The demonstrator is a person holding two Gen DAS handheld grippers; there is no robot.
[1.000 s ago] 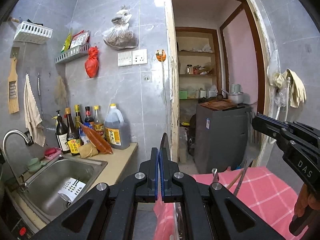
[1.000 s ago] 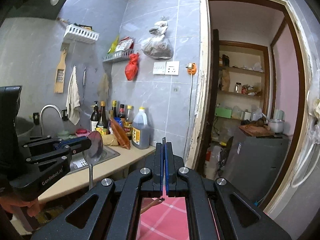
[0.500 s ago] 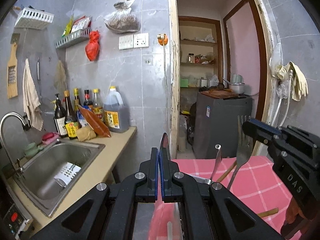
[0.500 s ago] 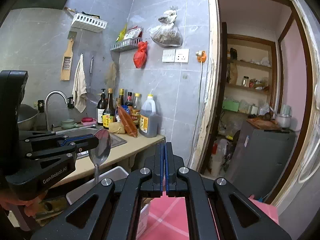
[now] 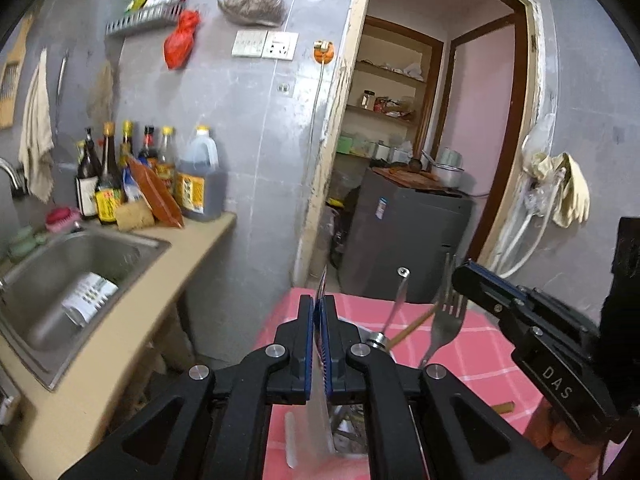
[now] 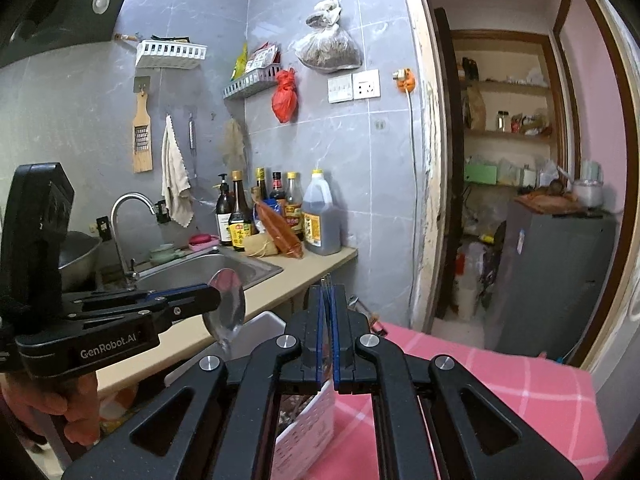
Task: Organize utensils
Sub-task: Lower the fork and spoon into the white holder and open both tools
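Spoon (image 6: 226, 312) in my left fingers (image 5: 318, 308), fork (image 5: 446, 320) in my right fingers (image 6: 328, 300): both pairs are pressed together on a utensil, each standing upright with its working end up and its handle running down between the pads. I judge this the carrying step, with both pieces over the pink checked cloth (image 5: 480, 352) on the worktop. Below and just ahead of my fingers stands a white slotted holder (image 6: 308, 432); beside it a cup with a metal handle (image 5: 400, 300) and chopsticks (image 5: 412, 326) leaning out. Which container each piece belongs in I cannot tell. The next move, as I read it, calls for lowering each handle straight down into a free compartment, keeping fork and spoon apart, then spreading the fingers only once the handle is seated.
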